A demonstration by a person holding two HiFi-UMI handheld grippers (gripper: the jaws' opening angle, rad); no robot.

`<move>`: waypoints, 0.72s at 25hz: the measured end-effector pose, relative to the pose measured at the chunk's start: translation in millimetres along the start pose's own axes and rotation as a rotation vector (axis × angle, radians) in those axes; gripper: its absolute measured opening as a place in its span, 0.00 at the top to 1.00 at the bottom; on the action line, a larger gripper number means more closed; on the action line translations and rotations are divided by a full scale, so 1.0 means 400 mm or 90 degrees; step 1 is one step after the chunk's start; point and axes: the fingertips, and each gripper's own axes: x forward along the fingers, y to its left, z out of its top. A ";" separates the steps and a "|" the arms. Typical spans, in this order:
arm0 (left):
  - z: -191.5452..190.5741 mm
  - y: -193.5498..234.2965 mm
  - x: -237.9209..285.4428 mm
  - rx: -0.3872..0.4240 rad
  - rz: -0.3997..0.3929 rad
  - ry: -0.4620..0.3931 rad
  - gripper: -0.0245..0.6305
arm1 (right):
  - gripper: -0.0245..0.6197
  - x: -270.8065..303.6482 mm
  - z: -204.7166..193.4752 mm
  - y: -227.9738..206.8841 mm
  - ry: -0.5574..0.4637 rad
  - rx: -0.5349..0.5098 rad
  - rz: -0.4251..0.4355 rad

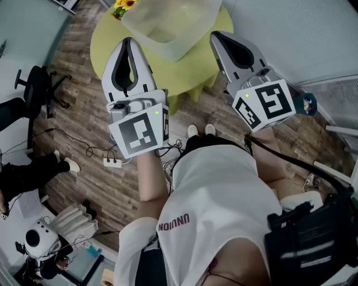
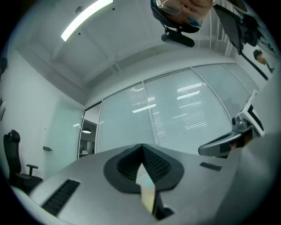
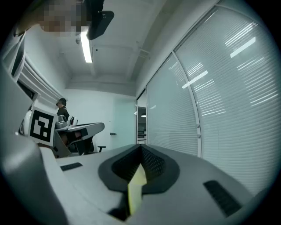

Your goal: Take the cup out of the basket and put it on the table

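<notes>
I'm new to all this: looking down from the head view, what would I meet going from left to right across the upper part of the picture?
black office chair → left gripper, jaws together → clear basket on the round green table → right gripper, jaws together

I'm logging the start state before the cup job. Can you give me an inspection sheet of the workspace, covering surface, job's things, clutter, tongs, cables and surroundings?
Surface: round yellow-green table standing on a wood floor.
Job's things: translucent basket on the table; no cup can be made out in it.
Clutter: sunflowers at the table's far edge.
Tongs: left tongs and right tongs are both shut and empty, raised in front of the table.
Cables: power strip with loose cables on the floor.
Surroundings: office chair; glass partition with blinds.
</notes>
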 end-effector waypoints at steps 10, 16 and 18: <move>0.003 0.010 0.001 0.003 0.002 0.002 0.94 | 0.93 0.009 0.004 0.006 0.000 0.002 0.005; -0.003 0.003 0.000 0.004 0.009 0.008 0.94 | 0.93 0.008 0.000 -0.001 -0.001 0.001 0.013; -0.002 0.003 0.000 0.006 0.012 0.012 0.94 | 0.93 0.010 0.002 -0.002 -0.002 -0.004 0.016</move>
